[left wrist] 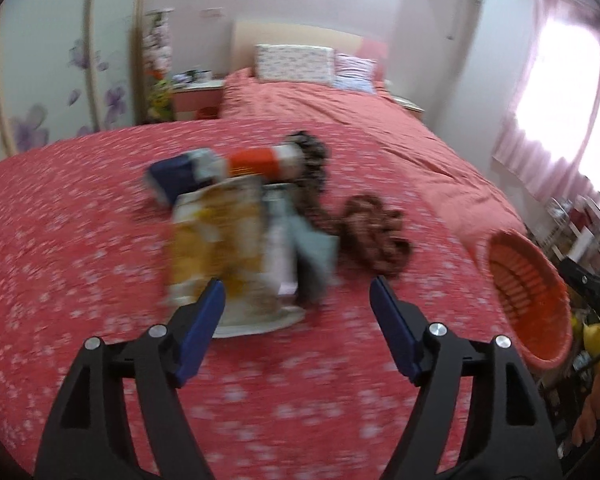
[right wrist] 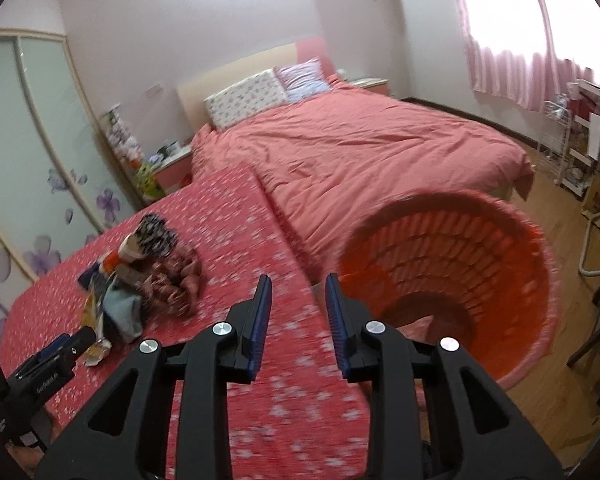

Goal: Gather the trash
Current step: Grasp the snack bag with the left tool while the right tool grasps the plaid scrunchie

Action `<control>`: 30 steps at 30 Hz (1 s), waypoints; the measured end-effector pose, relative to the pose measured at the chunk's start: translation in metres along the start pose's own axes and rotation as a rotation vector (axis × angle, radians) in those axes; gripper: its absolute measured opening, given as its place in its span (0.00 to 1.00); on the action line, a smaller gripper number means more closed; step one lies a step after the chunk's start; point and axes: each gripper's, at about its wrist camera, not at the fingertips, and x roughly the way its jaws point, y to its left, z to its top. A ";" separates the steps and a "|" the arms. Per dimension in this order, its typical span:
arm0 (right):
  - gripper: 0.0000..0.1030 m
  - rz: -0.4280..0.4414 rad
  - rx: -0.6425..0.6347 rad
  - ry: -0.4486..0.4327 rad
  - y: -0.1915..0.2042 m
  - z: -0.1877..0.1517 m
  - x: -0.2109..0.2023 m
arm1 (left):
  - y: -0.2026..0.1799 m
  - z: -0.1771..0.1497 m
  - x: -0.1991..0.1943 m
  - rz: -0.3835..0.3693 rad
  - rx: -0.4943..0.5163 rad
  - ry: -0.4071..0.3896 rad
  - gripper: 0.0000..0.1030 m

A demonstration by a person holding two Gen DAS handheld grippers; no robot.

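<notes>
A pile of trash lies on the red flowered cover [left wrist: 80, 240]: a yellow snack bag [left wrist: 216, 236], an orange and white wrapper [left wrist: 260, 162], a dark blue packet [left wrist: 176, 174], a light blue piece [left wrist: 316, 240] and brown crumpled material [left wrist: 376, 228]. My left gripper [left wrist: 296, 300] is open just in front of the pile, its left finger near the yellow bag. My right gripper [right wrist: 296, 300] is open and empty, held over the cover's edge beside an orange slatted basket [right wrist: 460, 264]. The pile also shows in the right wrist view [right wrist: 140, 280], with the left gripper's tip at its near side.
A bed with a pink quilt [right wrist: 360, 148] and pillows [right wrist: 248, 96] lies beyond. A wardrobe with purple flowers [right wrist: 28, 160] stands at the left. A nightstand [right wrist: 172, 164], a white rack [right wrist: 572, 140] and wooden floor [right wrist: 560, 216] are at the sides.
</notes>
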 end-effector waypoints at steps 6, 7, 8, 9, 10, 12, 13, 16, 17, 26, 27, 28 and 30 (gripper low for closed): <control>0.28 0.035 -0.088 0.040 0.047 -0.006 0.022 | 0.047 0.003 0.002 0.068 -0.073 0.003 0.72; 0.28 0.039 -0.106 0.045 0.054 -0.007 0.027 | 0.054 0.003 0.003 0.076 -0.077 0.004 0.72; 0.28 0.040 -0.116 0.048 0.060 -0.008 0.031 | 0.059 0.002 0.004 0.083 -0.081 0.006 0.72; 0.28 0.043 -0.130 0.055 0.067 -0.009 0.037 | 0.065 0.002 0.006 0.090 -0.088 0.011 0.72; 0.28 0.045 -0.139 0.062 0.072 -0.010 0.042 | 0.070 0.001 0.008 0.092 -0.097 0.016 0.72; 0.28 0.054 -0.152 0.086 0.083 -0.010 0.057 | 0.077 0.002 0.011 0.091 -0.115 0.026 0.72; 0.28 0.058 -0.153 0.095 0.085 -0.011 0.061 | 0.081 0.002 0.014 0.091 -0.122 0.029 0.72; 0.28 0.079 -0.151 0.132 0.097 -0.011 0.081 | 0.088 0.002 0.017 0.092 -0.129 0.038 0.71; 0.28 0.081 -0.153 0.138 0.099 -0.010 0.086 | 0.089 0.003 0.019 0.091 -0.129 0.041 0.72; 0.28 0.069 -0.151 0.212 0.112 -0.011 0.123 | 0.088 0.007 0.032 0.068 -0.123 0.059 0.71; 0.27 0.065 -0.158 0.217 0.112 -0.011 0.124 | 0.087 0.008 0.035 0.063 -0.122 0.064 0.71; 0.22 0.059 -0.169 0.219 0.113 -0.013 0.124 | 0.087 0.007 0.038 0.058 -0.122 0.069 0.71; 0.13 0.042 -0.188 0.218 0.112 -0.016 0.123 | 0.086 0.007 0.043 0.047 -0.122 0.080 0.70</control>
